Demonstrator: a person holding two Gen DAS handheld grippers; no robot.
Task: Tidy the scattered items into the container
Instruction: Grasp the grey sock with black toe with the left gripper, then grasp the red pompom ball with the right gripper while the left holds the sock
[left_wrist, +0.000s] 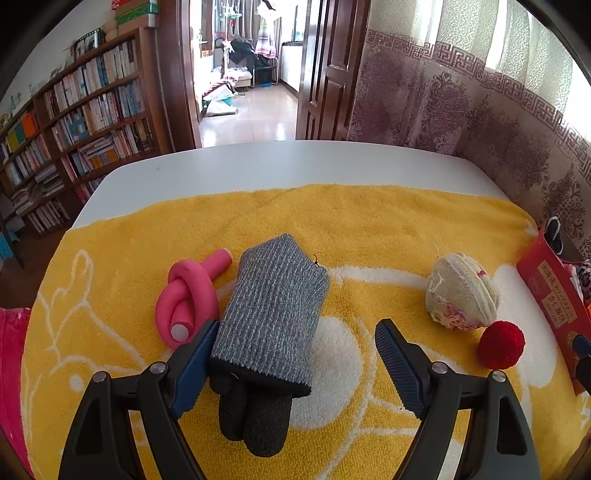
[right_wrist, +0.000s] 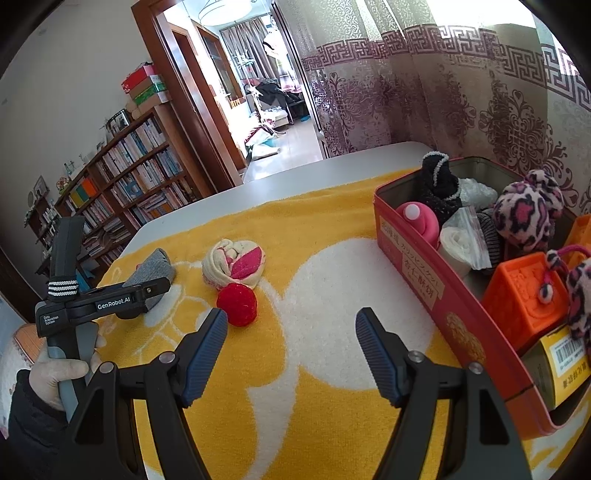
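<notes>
The left hand-held gripper is hanging with its jaws spread wide over a grey ribbed knitted glove with black fingers; the left pad is lying against the glove's cuff edge while the right pad is standing clear of it, so nothing is being gripped. The glove is lying flat on a yellow terry towel with white cartoon outlines, which is covering most of a white worktop. Just left of the glove, a pink foam tube tied in a knot is resting on the towel. To the right, a cream and pink rolled sock bundle is sitting with a small red woolly ball touching its near side. The right hand-held gripper is hovering with its jaws moderately wide and empty above bare towel, the red ball just beyond its left fingertip. A gloved hand is grasping the handle of the left tool at that view's left edge. At the towel's right edge a red rectangular tin box is standing, already holding a black fuzzy sock, a pink foam roll, plastic bags, leopard-print plush pieces and orange plastic blocks. Beyond the worktop, a wooden bookshelf and patterned curtains are flanking an open doorway.
</notes>
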